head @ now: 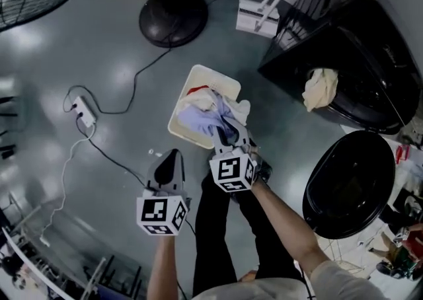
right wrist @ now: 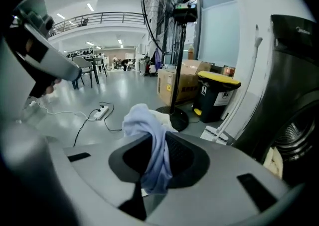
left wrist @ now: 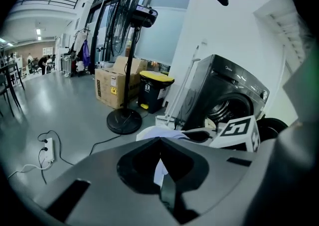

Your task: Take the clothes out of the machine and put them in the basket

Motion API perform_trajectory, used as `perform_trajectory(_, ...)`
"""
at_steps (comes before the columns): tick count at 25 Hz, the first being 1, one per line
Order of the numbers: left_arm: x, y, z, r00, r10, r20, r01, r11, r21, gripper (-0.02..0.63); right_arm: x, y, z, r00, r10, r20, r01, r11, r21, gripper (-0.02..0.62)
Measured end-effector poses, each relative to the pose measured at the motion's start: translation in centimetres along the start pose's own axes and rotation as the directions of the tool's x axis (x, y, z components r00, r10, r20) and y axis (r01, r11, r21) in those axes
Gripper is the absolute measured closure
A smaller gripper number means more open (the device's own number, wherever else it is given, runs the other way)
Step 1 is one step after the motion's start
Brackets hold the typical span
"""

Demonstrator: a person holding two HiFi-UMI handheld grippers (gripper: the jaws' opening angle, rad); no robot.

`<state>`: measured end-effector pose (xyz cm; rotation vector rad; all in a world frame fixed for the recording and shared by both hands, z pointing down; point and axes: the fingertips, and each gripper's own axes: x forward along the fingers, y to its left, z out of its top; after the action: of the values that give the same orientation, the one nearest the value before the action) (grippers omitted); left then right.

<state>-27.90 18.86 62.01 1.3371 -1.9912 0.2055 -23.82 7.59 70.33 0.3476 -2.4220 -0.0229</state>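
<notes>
The cream basket (head: 179, 115) stood on the grey floor, between the fan base (head: 173, 17) and the person's legs. It held a heap of laundry: white cloth (head: 203, 99), a sliver of something red along the far edge, and a pale blue garment (head: 197, 120) draped over the top. The right gripper (head: 229, 135) hung over the basket's near end, its fingers closed on that blue garment, which ran up between them and bunched beyond the tips. The left gripper (head: 173, 154) hovered over bare floor just beside the basket's near left corner, its fingers together at the tips with nothing in them.

The black washing machine (head: 370, 47) stood off to the right with its round door (head: 350, 183) swung open, and a cream cloth (head: 320, 88) spilled out of its mouth. The drum behind it was too dark to read. The basket's near rim was covered by the right gripper and the blue garment, and the red piece was too buried to identify.
</notes>
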Motion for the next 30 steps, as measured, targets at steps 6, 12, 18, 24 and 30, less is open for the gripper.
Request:
perform_trajectory(6,0.3,1.0,-1.4,1.000,0.006,-0.016,-0.006,1.000,-0.014,0.588,4.9,2.0,-4.0,0.993,0.042,-0.108,-0.046,0.998,-0.033,0.511)
perform_trajectory(12,0.5,1.8,-2.0,1.000,0.021,-0.017,-0.022,0.999,-0.032,0.588,8.4,3.8,-7.6,0.977,0.078,-0.196,-0.085,0.996,-0.027,0.506)
perform_trajectory(18,0.6,2.2,-2.5,0.999,0.030,-0.028,-0.031,0.999,-0.031,0.588,10.7,5.5,-9.6,0.961,0.152,-0.231,-0.161,0.987,-0.019,0.467)
perform_trajectory(24,0.5,2.3,-2.6,0.999,0.029,-0.030,-0.030,0.999,-0.034,0.588,10.2,6.8,-9.0,0.962,0.200,-0.188,-0.201,0.979,0.013,0.339)
perform_trajectory(30,1.1,1.5,-1.5,1.000,0.009,-0.023,-0.009,1.000,-0.027,0.587,8.6,6.0,-8.6,0.968,0.179,-0.174,-0.175,0.984,0.035,0.378)
